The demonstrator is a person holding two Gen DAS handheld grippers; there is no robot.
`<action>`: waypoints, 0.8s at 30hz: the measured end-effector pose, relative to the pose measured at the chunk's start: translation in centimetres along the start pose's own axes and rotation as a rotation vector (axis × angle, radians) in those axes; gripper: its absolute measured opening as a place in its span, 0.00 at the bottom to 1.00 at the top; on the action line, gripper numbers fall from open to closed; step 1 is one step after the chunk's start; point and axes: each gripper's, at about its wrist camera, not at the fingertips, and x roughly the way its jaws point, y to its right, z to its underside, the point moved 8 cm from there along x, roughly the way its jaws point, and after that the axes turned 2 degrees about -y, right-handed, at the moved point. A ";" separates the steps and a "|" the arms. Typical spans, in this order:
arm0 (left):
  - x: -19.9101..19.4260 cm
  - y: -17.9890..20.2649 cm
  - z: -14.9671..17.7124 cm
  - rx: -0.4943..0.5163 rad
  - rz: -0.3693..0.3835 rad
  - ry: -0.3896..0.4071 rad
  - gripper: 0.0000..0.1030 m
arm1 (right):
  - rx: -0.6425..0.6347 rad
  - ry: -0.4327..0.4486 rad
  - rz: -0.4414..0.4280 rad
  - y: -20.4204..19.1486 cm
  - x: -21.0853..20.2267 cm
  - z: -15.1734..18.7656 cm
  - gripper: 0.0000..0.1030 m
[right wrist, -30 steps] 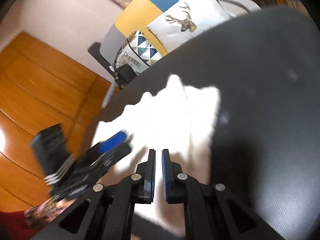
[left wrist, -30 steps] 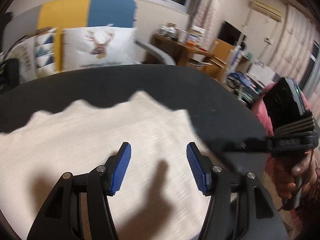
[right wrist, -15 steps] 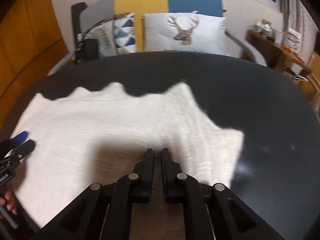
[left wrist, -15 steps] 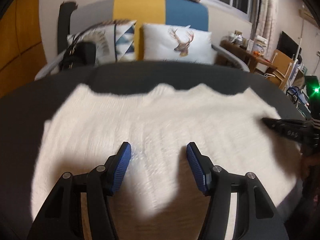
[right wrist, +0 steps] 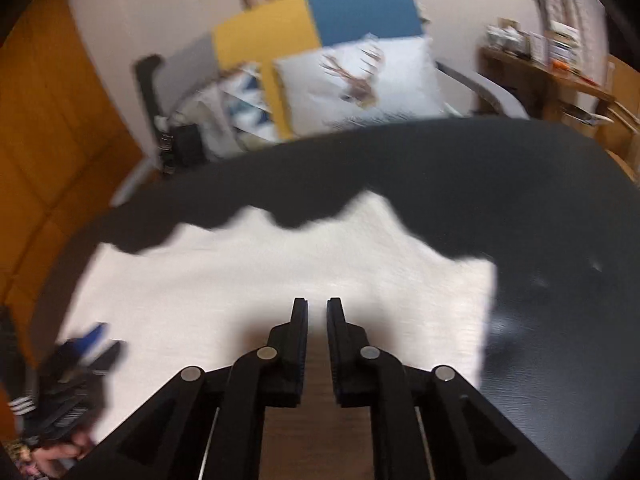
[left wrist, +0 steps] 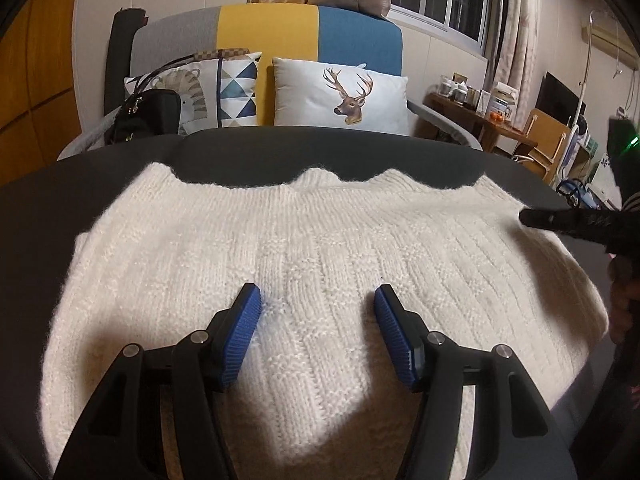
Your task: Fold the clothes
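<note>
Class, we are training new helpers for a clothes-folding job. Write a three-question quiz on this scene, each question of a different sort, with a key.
1. True or false: the left tongs are shut on the white knitted garment.
2. What is printed on the white cushion behind the table? A: a deer's head. B: a sailboat. C: a sunflower.
3. In one word, what colour is the table that the garment lies on?

Key
1. False: the jaws stand wide open over the garment, and no cloth is pinched between them.
2. A
3. Black
</note>
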 end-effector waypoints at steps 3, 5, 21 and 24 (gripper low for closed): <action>0.0 -0.1 0.1 -0.010 0.014 0.003 0.60 | -0.097 -0.006 -0.018 -3.2 0.6 -0.1 0.10; 0.0 -0.2 0.1 -0.014 0.021 0.006 0.60 | -0.148 -0.020 -0.008 -4.5 1.5 0.0 0.10; -0.2 -0.4 0.2 -0.028 0.053 0.022 0.61 | -0.156 -0.039 -0.135 -9.4 3.2 -0.7 0.10; -0.9 -0.7 0.4 -0.044 0.081 0.037 0.61 | -0.261 -0.075 -0.195 -15.2 4.5 0.3 0.10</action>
